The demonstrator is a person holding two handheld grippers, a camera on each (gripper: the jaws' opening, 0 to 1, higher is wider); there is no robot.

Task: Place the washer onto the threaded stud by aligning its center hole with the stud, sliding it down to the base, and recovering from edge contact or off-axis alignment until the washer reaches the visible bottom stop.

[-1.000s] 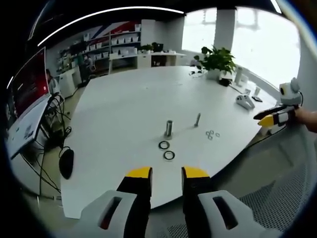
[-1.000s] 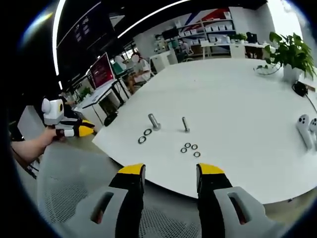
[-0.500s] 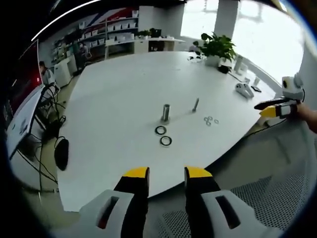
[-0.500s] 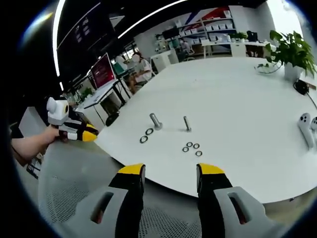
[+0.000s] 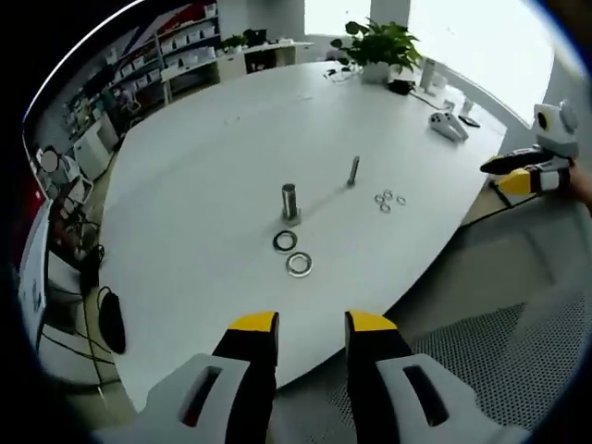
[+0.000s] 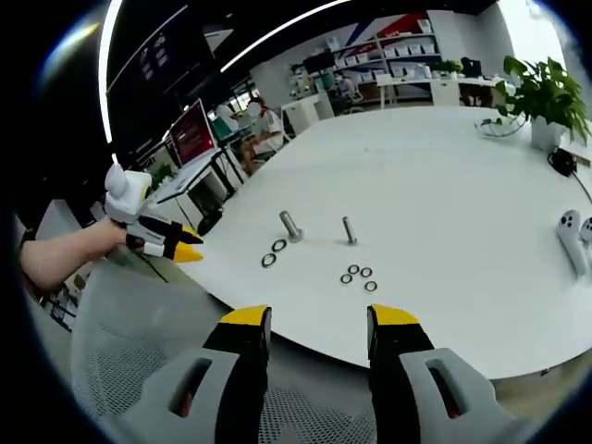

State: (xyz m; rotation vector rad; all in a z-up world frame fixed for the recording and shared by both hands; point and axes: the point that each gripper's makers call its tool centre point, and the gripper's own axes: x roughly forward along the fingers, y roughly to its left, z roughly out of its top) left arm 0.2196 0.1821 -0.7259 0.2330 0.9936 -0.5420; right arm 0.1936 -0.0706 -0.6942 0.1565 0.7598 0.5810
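- White tabletop (image 5: 213, 176) is carrying everything: a thick stud (image 5: 290, 202) and a thinner threaded stud (image 5: 353, 170) are standing upright, well apart from each other.
- Two large washers (image 5: 292, 252) are lying just beside the thick stud, and three small washers (image 5: 385, 200) are lying near the thin one, none on a stud.
- I am holding my left gripper (image 5: 311, 324) off the table edge, jaws spread and gripping nothing.
- I am keeping my right gripper (image 6: 314, 319) off the edge too, jaws apart and bare.
- Nothing is standing between either gripper and the studs.
- Two white controllers (image 6: 572, 242) and a potted plant (image 6: 544, 102) are sitting farther along the table; shelves (image 6: 407, 51) are lining the far wall.
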